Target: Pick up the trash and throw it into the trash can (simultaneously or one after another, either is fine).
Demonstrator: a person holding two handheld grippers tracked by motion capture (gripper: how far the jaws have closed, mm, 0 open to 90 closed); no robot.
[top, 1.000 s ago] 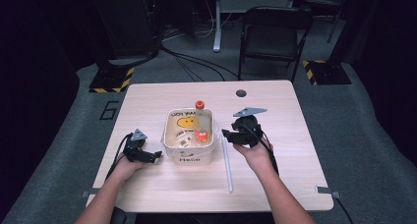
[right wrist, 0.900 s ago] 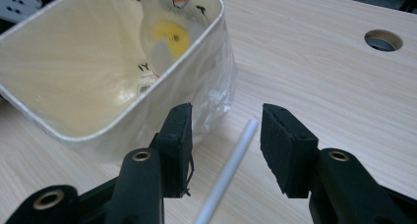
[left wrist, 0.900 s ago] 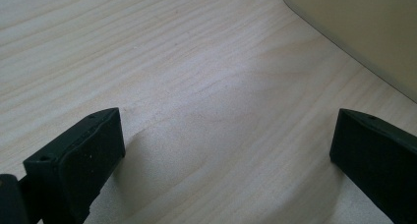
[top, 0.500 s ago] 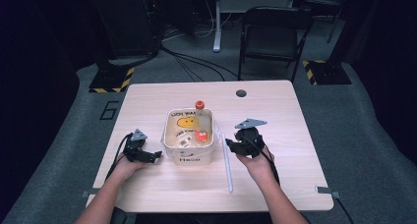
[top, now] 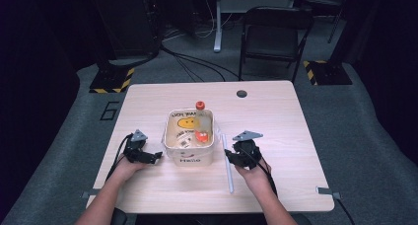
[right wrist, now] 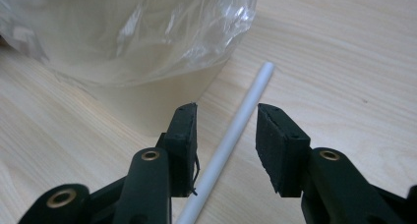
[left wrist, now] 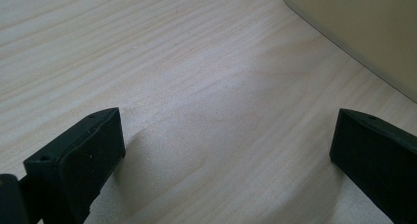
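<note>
Right tool [right wrist: 226, 130] low over worktop [top: 296, 136], jaws just been closing, white tube [right wrist: 231, 135] between them, pads apparently not yet touching. Tube flat beside lined bin [top: 190, 153]. Left tool [left wrist: 226, 150] wide open, empty. Grasp and lift left.

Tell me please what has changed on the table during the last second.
The right gripper came down from beside the bin to the white rod; its jaws have just been closing around the rod but do not press it yet. The left gripper, bin and rod stayed as before.
</note>
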